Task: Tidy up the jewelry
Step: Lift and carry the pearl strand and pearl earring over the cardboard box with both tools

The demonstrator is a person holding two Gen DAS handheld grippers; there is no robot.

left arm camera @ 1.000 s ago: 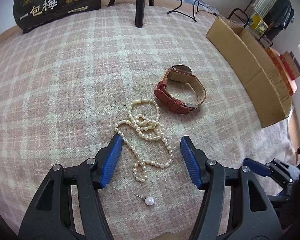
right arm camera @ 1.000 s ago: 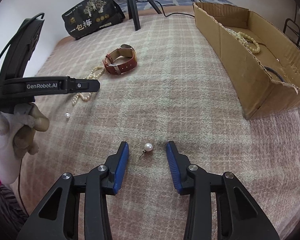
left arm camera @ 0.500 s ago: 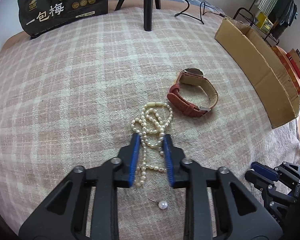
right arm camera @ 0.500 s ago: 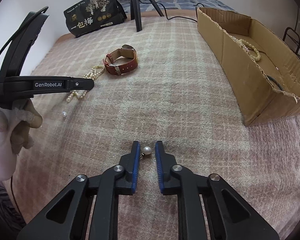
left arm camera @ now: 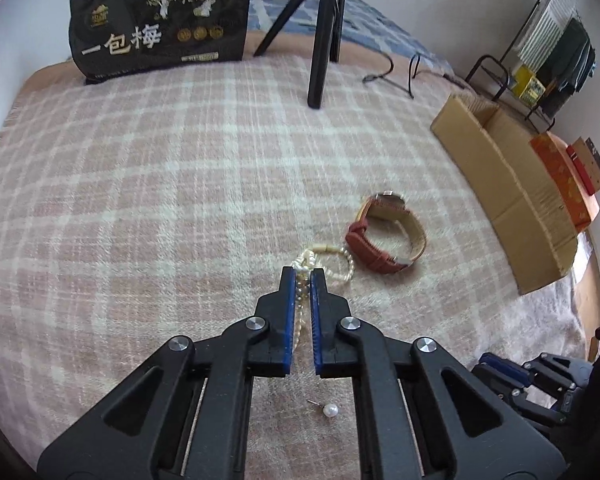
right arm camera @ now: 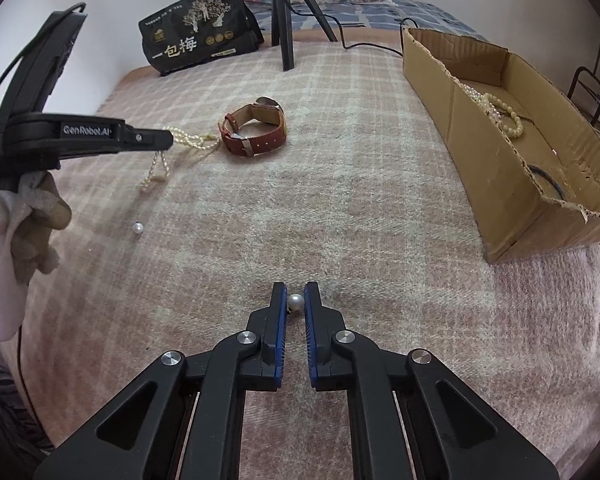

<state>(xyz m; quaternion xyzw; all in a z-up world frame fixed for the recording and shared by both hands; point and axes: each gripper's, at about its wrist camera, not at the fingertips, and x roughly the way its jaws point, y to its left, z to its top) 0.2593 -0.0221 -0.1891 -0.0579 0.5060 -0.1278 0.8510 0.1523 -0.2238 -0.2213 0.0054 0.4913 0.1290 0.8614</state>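
Note:
My left gripper point(left arm camera: 303, 274) is shut on the pearl necklace point(left arm camera: 332, 256) and lifts it; in the right wrist view strands of the necklace point(right arm camera: 188, 141) hang from the left gripper point(right arm camera: 168, 142). A brown leather watch point(left arm camera: 388, 236) lies just right of it, also in the right wrist view point(right arm camera: 256, 132). My right gripper point(right arm camera: 296, 294) is shut on a pearl stud earring point(right arm camera: 295, 302) on the blanket. A second pearl earring point(left arm camera: 331, 410) lies below the left gripper, also in the right wrist view point(right arm camera: 139, 228).
An open cardboard box point(right arm camera: 452, 92) at the right holds more pearl strands point(right arm camera: 500, 112) and a black ring point(right arm camera: 548, 180). A tripod leg point(left arm camera: 324, 40) and a black snack bag point(left arm camera: 160, 20) stand at the blanket's far edge. A cable point(left arm camera: 400, 76) trails behind.
Both grippers closed from wide open: the left onto the necklace, the right onto the earring. The left gripper has raised the necklace, so its strands now hang off the blanket.

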